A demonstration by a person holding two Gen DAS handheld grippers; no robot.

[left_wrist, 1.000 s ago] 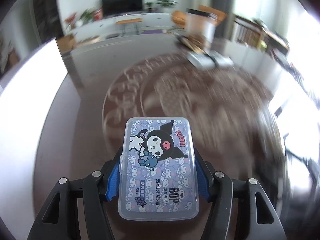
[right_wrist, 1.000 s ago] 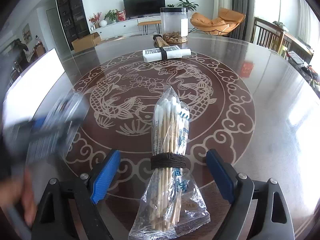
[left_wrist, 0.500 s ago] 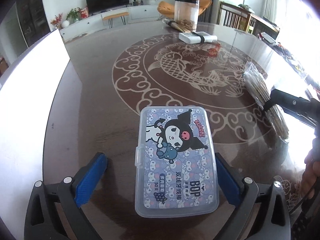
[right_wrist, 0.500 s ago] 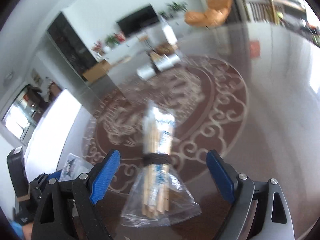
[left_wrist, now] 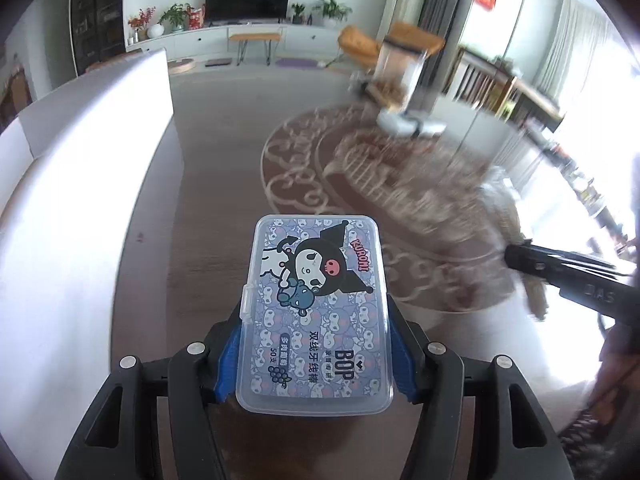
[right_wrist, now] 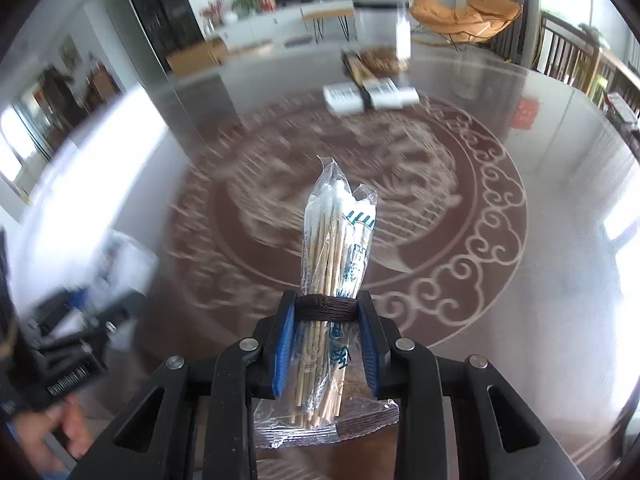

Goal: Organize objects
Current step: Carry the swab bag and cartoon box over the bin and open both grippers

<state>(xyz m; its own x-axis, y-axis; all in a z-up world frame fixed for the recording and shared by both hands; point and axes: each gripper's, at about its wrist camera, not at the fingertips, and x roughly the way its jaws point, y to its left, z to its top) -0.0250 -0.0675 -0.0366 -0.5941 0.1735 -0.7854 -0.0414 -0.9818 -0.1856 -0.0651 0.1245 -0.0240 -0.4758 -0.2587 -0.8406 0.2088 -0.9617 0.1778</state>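
A clear plastic floss-pick box (left_wrist: 320, 304) with a cartoon label sits between the blue pads of my left gripper (left_wrist: 316, 344). The jaws are closing and the pads press on its long sides, holding it above the dark table (left_wrist: 224, 184). My right gripper (right_wrist: 326, 312) is shut on a bagged bundle of cotton swabs (right_wrist: 336, 240), gripping it at the dark band around its middle. The bundle points away from the camera, clear of the table. In the right wrist view the left gripper (right_wrist: 68, 344) is a blur at the far left.
A large white box (left_wrist: 80, 200) runs along the table's left side. At the far end stand a clear jar (right_wrist: 384, 40) and a banded white bundle (right_wrist: 370, 96). A hand (right_wrist: 44, 440) shows at the lower left. Chairs stand beyond the right edge.
Half a second ago the left jaws stood wide around the box on the table; now they grip it, lifted. The right jaws, wide open before, have shut on the swab bundle and raised it.
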